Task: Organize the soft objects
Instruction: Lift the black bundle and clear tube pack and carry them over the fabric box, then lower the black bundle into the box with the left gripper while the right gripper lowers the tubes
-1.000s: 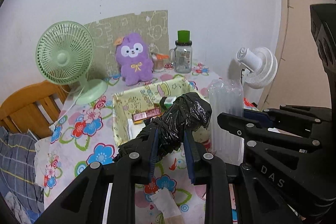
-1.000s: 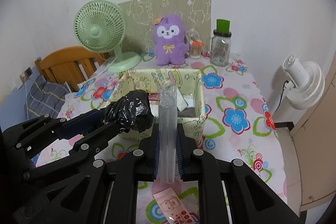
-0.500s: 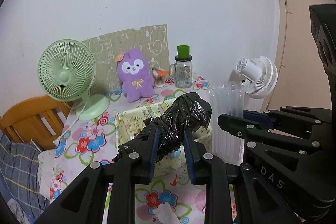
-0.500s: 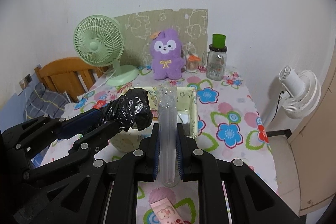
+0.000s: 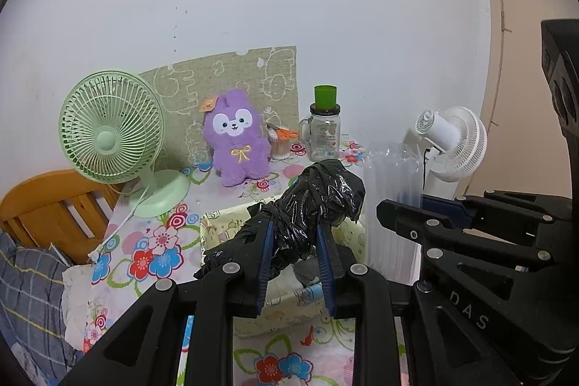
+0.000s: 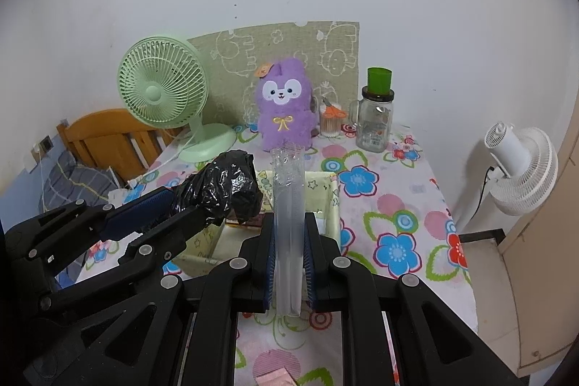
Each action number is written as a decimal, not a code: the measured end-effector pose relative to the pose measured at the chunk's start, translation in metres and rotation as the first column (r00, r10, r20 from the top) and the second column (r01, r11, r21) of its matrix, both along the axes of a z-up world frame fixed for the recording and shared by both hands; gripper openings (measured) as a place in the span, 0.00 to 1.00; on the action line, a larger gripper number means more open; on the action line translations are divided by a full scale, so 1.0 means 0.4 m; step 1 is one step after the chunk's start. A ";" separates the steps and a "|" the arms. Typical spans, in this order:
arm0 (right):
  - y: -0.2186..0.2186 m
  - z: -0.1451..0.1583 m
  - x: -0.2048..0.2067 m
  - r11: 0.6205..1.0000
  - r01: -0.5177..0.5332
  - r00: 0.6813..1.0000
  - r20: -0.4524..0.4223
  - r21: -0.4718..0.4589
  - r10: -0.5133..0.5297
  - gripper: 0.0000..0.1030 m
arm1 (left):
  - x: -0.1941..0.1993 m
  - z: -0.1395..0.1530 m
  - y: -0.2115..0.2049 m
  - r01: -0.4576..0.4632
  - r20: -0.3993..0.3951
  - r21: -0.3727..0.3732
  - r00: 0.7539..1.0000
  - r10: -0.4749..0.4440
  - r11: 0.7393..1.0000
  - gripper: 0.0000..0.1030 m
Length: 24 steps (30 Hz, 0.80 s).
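My left gripper (image 5: 295, 230) is shut on a crumpled black plastic bag (image 5: 315, 201), held in the air above the yellow patterned storage box (image 5: 217, 223). The same bag (image 6: 224, 190) shows at the left of the right wrist view. My right gripper (image 6: 288, 227) is shut on a clear air-column packing sheet (image 6: 288, 205), standing upright between its pads; in the left wrist view that sheet (image 5: 392, 205) hangs to the right of the bag. A purple plush toy (image 6: 284, 107) sits at the back of the table against a printed board.
A green desk fan (image 5: 108, 136) stands back left, a glass jar with a green lid (image 6: 376, 118) and a small cup with scissors (image 6: 331, 122) back right. A white fan (image 6: 521, 165) stands off the table's right edge. A wooden chair (image 6: 105, 136) and checked cloth lie left.
Both grippers have risen and drawn back from the table with their loads; the box and plush now sit lower and farther in both views. Neither grip changed.
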State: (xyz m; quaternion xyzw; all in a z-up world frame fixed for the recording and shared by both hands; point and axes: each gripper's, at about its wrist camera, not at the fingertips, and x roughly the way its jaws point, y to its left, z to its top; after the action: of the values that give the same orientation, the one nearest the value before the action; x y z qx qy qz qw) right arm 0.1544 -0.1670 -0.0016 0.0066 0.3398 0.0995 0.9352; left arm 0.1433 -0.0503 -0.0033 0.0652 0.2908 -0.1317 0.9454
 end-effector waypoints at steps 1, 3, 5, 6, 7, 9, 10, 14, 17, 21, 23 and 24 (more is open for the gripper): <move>0.001 -0.002 0.008 1.000 -0.001 1.000 -0.001 0.001 0.001 0.16 | 0.003 -0.001 0.000 -0.001 -0.001 -0.001 1.000 0.001 1.000 0.22; -0.001 -0.006 0.023 1.000 0.002 1.000 -0.005 0.007 -0.001 0.16 | 0.021 -0.005 0.000 -0.002 -0.010 -0.002 1.000 0.002 1.000 0.22; -0.005 -0.008 0.039 1.000 0.006 1.000 -0.006 0.014 -0.006 0.16 | 0.037 -0.010 -0.001 0.000 -0.020 -0.003 1.000 0.000 1.000 0.22; -0.006 -0.010 0.048 1.000 0.009 1.000 -0.008 0.017 -0.009 0.16 | 0.046 -0.014 -0.002 -0.002 -0.025 -0.004 1.000 0.002 1.000 0.22; -0.007 -0.011 0.057 1.000 0.011 1.000 -0.011 0.018 -0.011 0.16 | 0.052 -0.018 -0.002 -0.002 -0.030 -0.004 1.000 0.002 1.000 0.22; -0.010 -0.012 0.072 1.000 0.014 1.000 -0.015 0.023 -0.014 0.16 | 0.068 -0.023 -0.001 -0.005 -0.038 -0.007 0.999 0.005 1.000 0.22; -0.009 -0.014 0.082 1.000 0.013 1.000 -0.018 0.020 -0.013 0.16 | 0.075 -0.026 0.001 -0.006 -0.042 -0.007 0.999 0.006 1.000 0.22; -0.006 -0.026 0.112 1.000 0.009 1.000 -0.030 0.016 -0.008 0.16 | 0.108 -0.042 0.009 -0.017 -0.063 -0.011 0.998 0.016 1.000 0.22; 0.000 -0.038 0.135 1.000 0.004 0.999 -0.043 0.016 -0.004 0.16 | 0.133 -0.058 0.013 -0.024 -0.083 -0.016 0.996 0.023 1.000 0.22; 0.005 -0.053 0.161 1.000 -0.003 0.998 -0.058 0.020 0.005 0.16 | 0.162 -0.081 0.012 -0.034 -0.101 -0.016 0.994 0.032 0.999 0.22; 0.011 -0.062 0.174 1.000 -0.009 0.998 -0.067 0.019 0.010 0.16 | 0.177 -0.092 0.009 -0.034 -0.110 -0.010 0.993 0.032 0.999 0.23; 0.012 -0.065 0.177 1.000 -0.010 0.997 -0.070 0.019 0.012 0.16 | 0.183 -0.097 0.007 -0.035 -0.115 -0.009 0.993 0.033 0.999 0.23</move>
State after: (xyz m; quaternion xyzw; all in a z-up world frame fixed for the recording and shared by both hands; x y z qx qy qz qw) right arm 0.2253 -0.1622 -0.0276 0.0170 0.3717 0.1075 0.9220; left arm 0.2165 -0.0474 -0.0422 0.0472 0.3451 -0.1208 0.9296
